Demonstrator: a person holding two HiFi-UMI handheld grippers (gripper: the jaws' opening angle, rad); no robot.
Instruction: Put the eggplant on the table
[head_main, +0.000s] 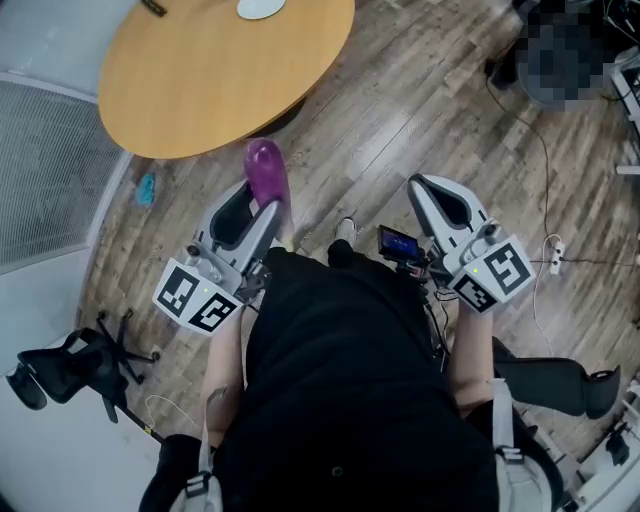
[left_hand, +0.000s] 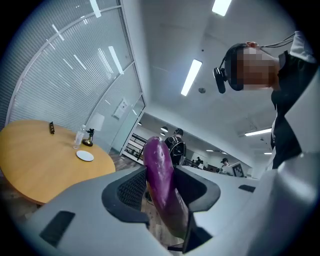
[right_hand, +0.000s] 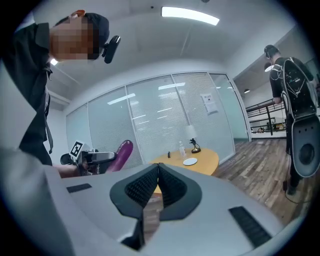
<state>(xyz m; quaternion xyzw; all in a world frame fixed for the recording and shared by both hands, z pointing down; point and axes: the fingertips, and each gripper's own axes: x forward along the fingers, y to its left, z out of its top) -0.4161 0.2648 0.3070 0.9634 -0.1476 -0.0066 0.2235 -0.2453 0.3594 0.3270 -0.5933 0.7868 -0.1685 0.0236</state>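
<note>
A purple eggplant (head_main: 265, 168) sticks out forward from my left gripper (head_main: 256, 202), which is shut on it just short of the round wooden table (head_main: 200, 80). In the left gripper view the eggplant (left_hand: 161, 185) runs lengthwise between the two pads, with the table (left_hand: 40, 155) off to the left. My right gripper (head_main: 422, 188) hovers over the wooden floor, shut with nothing in it; its jaws (right_hand: 158, 169) meet in the right gripper view. That view also shows the eggplant (right_hand: 120, 154) at left and the table (right_hand: 202, 159) ahead.
A white plate (left_hand: 85, 156), a clear bottle (left_hand: 78, 136) and a small lamp (left_hand: 90, 136) stand on the table. A black office chair (head_main: 60, 365) is at lower left and a blue object (head_main: 146, 188) lies by the table. Cables and a power strip (head_main: 555, 255) trail at right. A person (right_hand: 292, 95) stands at far right.
</note>
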